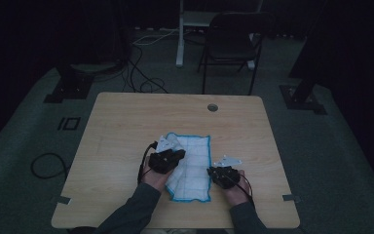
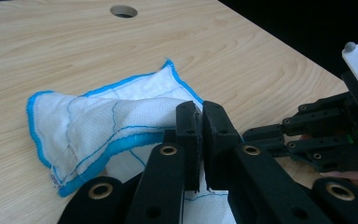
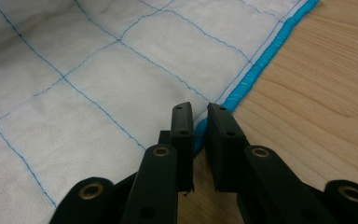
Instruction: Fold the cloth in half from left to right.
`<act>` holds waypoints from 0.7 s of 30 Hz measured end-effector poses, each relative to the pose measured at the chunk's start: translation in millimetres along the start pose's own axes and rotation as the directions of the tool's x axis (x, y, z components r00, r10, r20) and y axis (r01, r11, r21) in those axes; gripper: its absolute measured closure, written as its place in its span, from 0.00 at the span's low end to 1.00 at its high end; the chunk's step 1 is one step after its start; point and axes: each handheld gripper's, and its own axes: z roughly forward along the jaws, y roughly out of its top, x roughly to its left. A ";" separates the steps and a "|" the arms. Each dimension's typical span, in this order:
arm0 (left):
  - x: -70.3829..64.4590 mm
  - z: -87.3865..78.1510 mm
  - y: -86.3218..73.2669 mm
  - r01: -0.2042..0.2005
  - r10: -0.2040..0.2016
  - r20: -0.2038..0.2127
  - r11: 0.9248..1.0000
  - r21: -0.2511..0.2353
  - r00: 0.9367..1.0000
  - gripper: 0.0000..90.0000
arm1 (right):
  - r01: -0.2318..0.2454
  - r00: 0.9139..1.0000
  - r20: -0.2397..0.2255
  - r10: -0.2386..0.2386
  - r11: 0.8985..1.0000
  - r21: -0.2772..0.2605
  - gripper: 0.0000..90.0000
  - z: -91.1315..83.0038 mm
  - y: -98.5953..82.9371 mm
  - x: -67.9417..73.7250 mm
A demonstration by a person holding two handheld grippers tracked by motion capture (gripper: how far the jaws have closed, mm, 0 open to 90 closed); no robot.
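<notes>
Left gripper: its jaws are pressed together on a fold of the cloth, and that part is lifted up off the table.
Right gripper: its jaws are nearly together, with the blue edge of the cloth in the thin gap between them. It looks like a pinch on the edge.
Step now: I think the cloth is being folded. The left side is being pulled up and over.
Next move: I think the left gripper should carry its fold across to the other side, while the right gripper keeps its edge flat so the cloth does not slide.
How the cloth looks: white, with thin blue lines in squares and a bright blue border. It is soft and floppy.
Where the cloth is: on the near middle of the wooden table, between the two hands. The left hand is at its left edge and the right hand at its right edge.
</notes>
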 end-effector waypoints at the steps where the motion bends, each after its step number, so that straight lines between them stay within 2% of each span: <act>1: -0.7 1.5 0.1 -0.005 0.005 0.002 1.000 0.004 1.000 0.96 | 0.000 1.000 0.001 0.000 1.000 0.000 0.90 0.0 0.0 0.1; 5: -3.6 10.0 -0.9 -0.012 0.012 0.001 1.000 0.019 1.000 0.96 | 0.003 1.000 0.017 -0.003 1.000 0.006 0.82 -1.1 0.2 0.1; 9: -6.8 16.0 -1.2 -0.025 0.024 0.008 0.999 0.034 1.000 0.96 | 0.008 1.000 0.016 -0.008 1.000 0.010 0.81 -2.8 0.1 0.8; 14: -11.1 23.5 -1.1 -0.042 0.042 0.011 0.998 0.051 0.999 0.96 | 0.021 0.999 0.037 -0.022 1.000 0.013 0.83 -11.9 0.2 1.5; 16: -13.6 27.3 -1.1 -0.052 0.051 0.016 0.997 0.059 0.999 0.96 | 0.015 1.000 0.026 -0.015 1.000 0.019 0.85 -15.5 -1.9 2.5; 21: -18.8 33.9 -2.0 -0.067 0.065 0.030 0.995 0.068 0.997 0.96 | 0.022 1.000 0.015 -0.022 0.999 0.042 0.87 -12.3 -4.7 5.6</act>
